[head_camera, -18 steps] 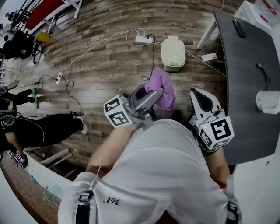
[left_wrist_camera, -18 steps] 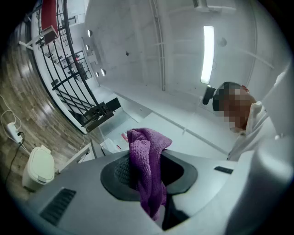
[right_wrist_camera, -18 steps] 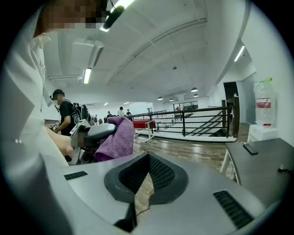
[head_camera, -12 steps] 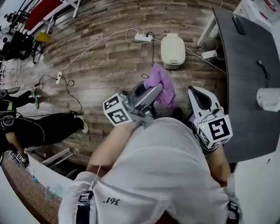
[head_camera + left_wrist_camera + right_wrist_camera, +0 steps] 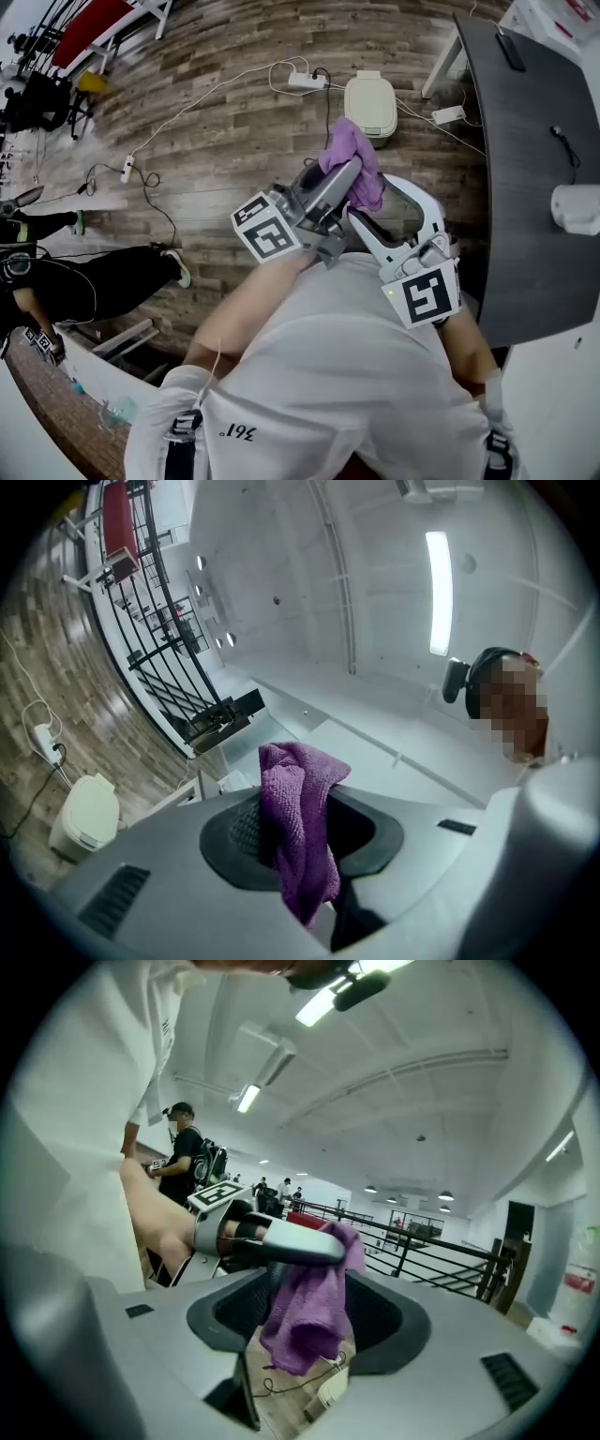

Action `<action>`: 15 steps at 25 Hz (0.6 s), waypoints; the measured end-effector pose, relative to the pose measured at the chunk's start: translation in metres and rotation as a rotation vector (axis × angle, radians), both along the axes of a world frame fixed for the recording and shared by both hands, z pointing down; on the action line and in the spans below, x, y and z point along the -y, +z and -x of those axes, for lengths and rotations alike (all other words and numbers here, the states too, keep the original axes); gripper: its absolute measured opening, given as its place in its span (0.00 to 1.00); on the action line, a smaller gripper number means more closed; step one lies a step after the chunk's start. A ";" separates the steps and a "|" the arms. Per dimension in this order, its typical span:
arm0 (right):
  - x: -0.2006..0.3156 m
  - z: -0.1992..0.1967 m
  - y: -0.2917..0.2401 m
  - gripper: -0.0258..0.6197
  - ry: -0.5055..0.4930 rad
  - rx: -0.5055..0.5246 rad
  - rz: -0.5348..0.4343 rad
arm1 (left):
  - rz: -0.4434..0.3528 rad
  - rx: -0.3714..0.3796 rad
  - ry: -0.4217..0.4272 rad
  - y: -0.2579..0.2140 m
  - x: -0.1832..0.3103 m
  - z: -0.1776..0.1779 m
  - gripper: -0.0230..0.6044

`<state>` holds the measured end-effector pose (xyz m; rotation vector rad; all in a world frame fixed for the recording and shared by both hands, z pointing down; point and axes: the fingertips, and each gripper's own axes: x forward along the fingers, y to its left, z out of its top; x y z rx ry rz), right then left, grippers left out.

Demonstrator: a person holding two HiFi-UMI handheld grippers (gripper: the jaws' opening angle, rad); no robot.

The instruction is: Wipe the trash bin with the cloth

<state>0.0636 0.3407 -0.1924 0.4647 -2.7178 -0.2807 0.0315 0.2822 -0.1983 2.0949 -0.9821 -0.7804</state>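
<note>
Over the floor (image 5: pixel 234 131), the left claw (image 5: pixel 349 174) was clamped on the cloth (image 5: pixel 352 150) and held it up between the jaws of the right claw (image 5: pixel 371 199). Those jaws stood wide apart and didn't seem to touch it, so probably a handover or regrip, since the cloth hung bunched rather than spread for wiping. Cloth was purple and waffle-textured, crumpled at the pinch with a loose fold drooping below; the bin (image 5: pixel 370 108), white with its lid shut, sat on the floor well apart from both claws, likely not yet wiped.
</note>
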 end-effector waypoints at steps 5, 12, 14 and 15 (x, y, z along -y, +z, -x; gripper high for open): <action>0.006 0.016 0.002 0.42 0.031 0.014 -0.074 | -0.035 -0.069 0.015 -0.018 0.002 -0.011 0.22; 0.012 0.005 0.009 0.42 0.070 0.027 -0.095 | -0.052 -0.103 0.036 -0.023 -0.008 -0.023 0.31; 0.011 0.003 0.006 0.40 0.072 0.062 -0.078 | -0.056 -0.113 0.054 -0.024 -0.010 -0.025 0.31; 0.011 0.000 0.004 0.37 0.074 0.081 -0.066 | -0.059 -0.120 0.066 -0.025 -0.011 -0.026 0.31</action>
